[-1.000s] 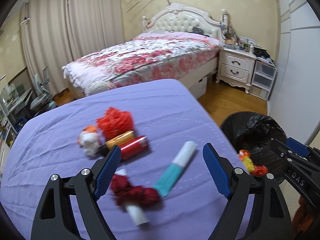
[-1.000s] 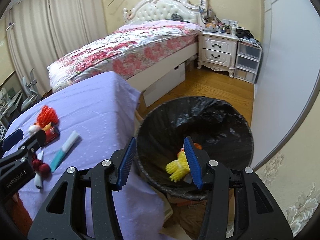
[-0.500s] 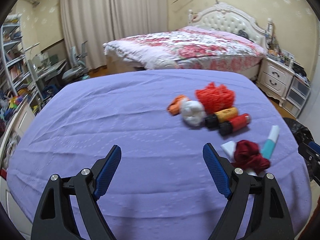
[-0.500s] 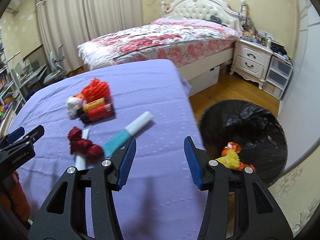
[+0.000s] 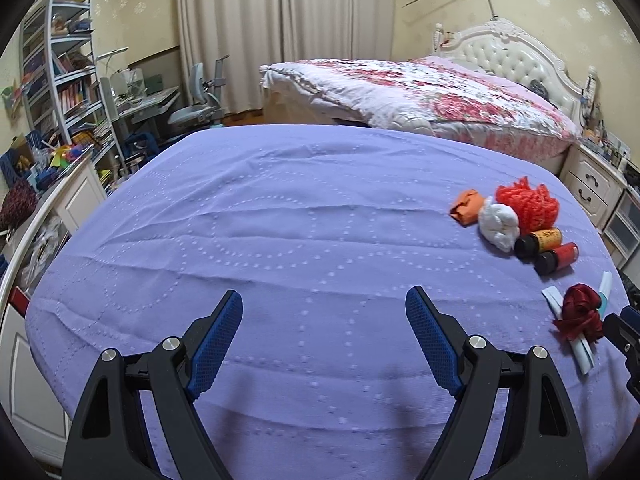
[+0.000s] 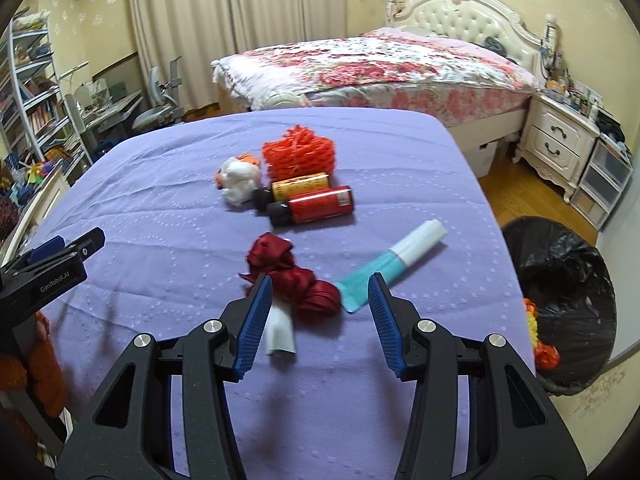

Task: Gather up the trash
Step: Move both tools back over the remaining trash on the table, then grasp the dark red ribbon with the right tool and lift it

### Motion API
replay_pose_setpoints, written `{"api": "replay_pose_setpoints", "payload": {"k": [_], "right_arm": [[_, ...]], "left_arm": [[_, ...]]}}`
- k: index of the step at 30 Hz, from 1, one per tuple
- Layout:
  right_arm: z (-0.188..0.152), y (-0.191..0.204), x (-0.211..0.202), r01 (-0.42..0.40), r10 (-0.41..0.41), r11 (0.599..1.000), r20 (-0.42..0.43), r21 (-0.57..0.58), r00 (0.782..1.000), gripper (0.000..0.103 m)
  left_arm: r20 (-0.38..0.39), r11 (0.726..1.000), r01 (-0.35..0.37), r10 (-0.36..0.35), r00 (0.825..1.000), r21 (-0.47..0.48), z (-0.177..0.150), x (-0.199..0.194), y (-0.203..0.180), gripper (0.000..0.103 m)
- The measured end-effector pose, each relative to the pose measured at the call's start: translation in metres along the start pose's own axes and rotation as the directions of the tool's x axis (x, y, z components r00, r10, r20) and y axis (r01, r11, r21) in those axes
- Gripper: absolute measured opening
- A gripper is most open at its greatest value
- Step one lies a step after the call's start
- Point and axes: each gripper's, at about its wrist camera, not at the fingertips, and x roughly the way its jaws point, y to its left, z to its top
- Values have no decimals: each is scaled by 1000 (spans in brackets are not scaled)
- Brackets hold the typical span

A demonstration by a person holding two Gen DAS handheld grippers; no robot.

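Trash lies on the purple bed cover point(image 6: 160, 208): a dark red ribbon wad point(image 6: 296, 276) on a white paper strip point(image 6: 280, 332), a teal and white tube point(image 6: 394, 264), a red bottle point(image 6: 316, 208), a yellow bottle point(image 6: 296, 186), a red net point(image 6: 298, 154) and a white wad point(image 6: 238, 180). My right gripper point(image 6: 318, 312) hovers open just before the ribbon wad, holding nothing. My left gripper point(image 5: 325, 300) is open wide over bare cover, well left of the ribbon wad point(image 5: 580, 312), the red bottle point(image 5: 558, 258) and the white wad point(image 5: 498, 222).
A bin lined with a black bag point(image 6: 560, 300) stands on the floor right of the bed and holds yellow and orange trash point(image 6: 536, 332). A flowered bed point(image 6: 380, 64), a nightstand point(image 6: 556, 144) and cluttered shelves point(image 5: 60, 88) stand around.
Both grippers swung left. The right one left the bin and now hangs over the cover by the ribbon wad. The left one passed the trash pile to bare cover.
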Motion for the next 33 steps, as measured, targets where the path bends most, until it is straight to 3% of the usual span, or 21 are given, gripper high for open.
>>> {"api": "replay_pose_setpoints", "payload": {"k": [9, 12, 20, 33], "right_arm": [[4, 14, 20, -23, 22, 999, -39, -24, 999, 48], [4, 13, 23, -27, 26, 1000, -45, -17, 999, 37], [8, 10, 20, -30, 30, 1000, -28, -8, 999, 32], [11, -31, -6, 47, -49, 998, 30, 52, 998, 32]], "left_arm": [[-15, 1000, -14, 13, 1000, -24, -3, 6, 15, 81], [-21, 1000, -10, 9, 1000, -22, -5, 8, 15, 81], [-24, 1000, 4, -4, 1000, 2, -8, 7, 8, 81], [-31, 992, 92, -90, 995, 81, -12, -5, -42, 81]]}}
